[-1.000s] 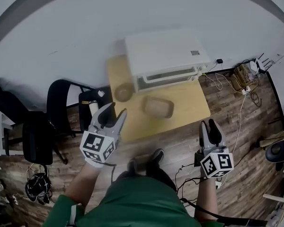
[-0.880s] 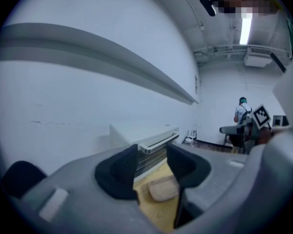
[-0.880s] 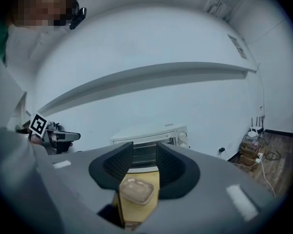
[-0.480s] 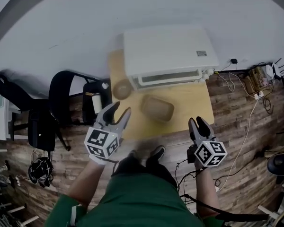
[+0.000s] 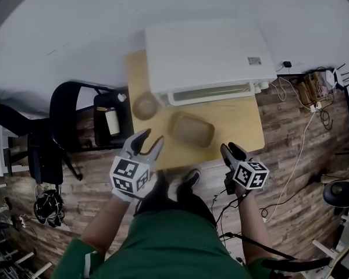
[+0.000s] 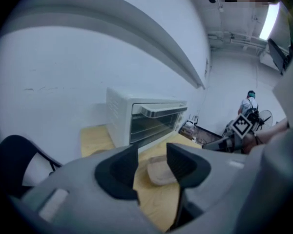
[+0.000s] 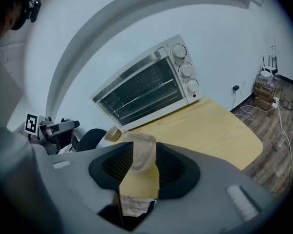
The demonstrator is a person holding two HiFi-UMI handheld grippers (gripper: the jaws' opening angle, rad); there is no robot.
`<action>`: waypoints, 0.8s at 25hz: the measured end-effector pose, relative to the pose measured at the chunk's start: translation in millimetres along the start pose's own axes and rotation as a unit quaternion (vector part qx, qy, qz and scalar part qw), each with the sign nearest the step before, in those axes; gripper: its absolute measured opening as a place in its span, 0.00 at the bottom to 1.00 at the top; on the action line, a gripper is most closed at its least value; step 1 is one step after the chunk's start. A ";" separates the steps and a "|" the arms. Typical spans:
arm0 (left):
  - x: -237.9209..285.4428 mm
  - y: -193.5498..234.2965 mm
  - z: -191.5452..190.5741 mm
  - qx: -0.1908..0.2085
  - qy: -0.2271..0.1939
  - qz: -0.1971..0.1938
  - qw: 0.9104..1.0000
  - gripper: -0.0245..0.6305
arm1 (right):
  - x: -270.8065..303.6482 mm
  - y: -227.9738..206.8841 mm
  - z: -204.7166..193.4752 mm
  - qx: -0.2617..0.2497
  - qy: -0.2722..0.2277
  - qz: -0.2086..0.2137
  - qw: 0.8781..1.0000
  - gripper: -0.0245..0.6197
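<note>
A light wooden desk [image 5: 238, 127] stands on a wood-plank floor [image 5: 291, 156], set against the wall. A white toaster oven [image 5: 206, 54] fills the back of the desk, its door facing forward. Just in front of it lies a shallow beige tray [image 5: 192, 129]. A small round bowl [image 5: 144, 105] sits near the desk's left edge, by the oven's corner.

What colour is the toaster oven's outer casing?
White. The head view shows the toaster oven best, from above.

Tray [image 5: 192, 129], bowl [image 5: 145, 105], oven [image 5: 206, 51], wooden table [image 5: 244, 124]
</note>
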State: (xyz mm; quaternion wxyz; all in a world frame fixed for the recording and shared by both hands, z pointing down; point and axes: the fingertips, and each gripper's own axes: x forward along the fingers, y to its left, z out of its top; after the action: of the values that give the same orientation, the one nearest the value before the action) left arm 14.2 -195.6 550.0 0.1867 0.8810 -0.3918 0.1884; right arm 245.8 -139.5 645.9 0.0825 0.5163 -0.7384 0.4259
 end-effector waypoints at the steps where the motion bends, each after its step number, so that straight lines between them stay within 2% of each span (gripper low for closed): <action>1: 2.3 1.1 -4.3 -0.003 0.005 -0.005 1.000 0.32 | 8.0 -4.1 -3.8 0.009 0.008 0.000 1.000 0.26; 6: 3.2 10.7 -27.1 -0.014 0.028 -0.016 0.999 0.32 | 43.7 -16.9 -16.0 0.065 0.028 0.003 0.997 0.26; 12: -4.3 44.0 -38.1 -0.028 0.043 0.005 0.999 0.31 | 74.9 -20.6 -31.8 0.122 0.059 0.008 0.991 0.26; 20: -4.1 54.3 -35.7 -0.024 0.043 0.004 0.999 0.31 | 88.3 -17.5 -37.3 0.134 0.074 0.011 0.988 0.18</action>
State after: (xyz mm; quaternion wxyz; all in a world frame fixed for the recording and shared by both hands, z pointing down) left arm -36.2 -209.8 588.6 0.2236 0.8657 -0.3913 0.2178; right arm 208.5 -175.8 728.3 0.0623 0.4816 -0.6720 0.5591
